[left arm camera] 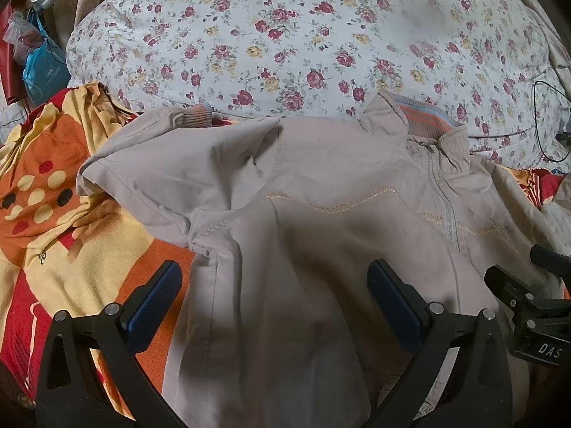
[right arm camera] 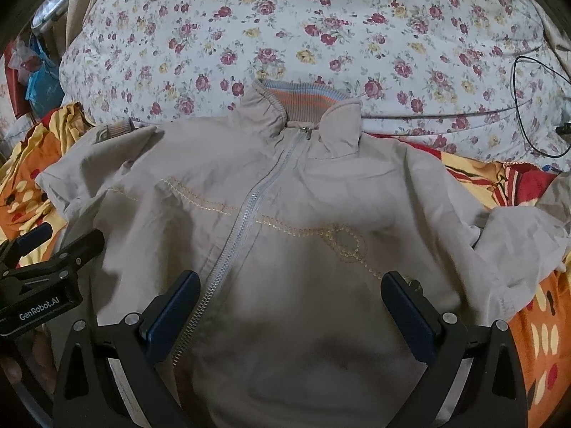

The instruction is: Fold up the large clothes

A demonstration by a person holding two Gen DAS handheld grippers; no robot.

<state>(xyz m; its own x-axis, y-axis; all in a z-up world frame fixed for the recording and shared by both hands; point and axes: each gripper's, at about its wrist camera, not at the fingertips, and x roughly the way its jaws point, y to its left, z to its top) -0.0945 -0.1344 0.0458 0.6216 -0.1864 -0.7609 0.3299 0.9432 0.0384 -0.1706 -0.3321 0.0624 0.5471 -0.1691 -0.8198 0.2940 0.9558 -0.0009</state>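
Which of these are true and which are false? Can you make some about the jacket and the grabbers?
1. The jacket lies front up with its zip showing. True.
2. The jacket is bright green. False: it is beige, with an orange and blue striped collar.
3. Both grippers are open. True: the left gripper and right gripper have their jaws apart and hold nothing.
4. A plain white pillow lies past the collar. False: the pillow has a rose print.
5. The left sleeve is folded over the chest. False: it spreads out to the side, onto the orange blanket.
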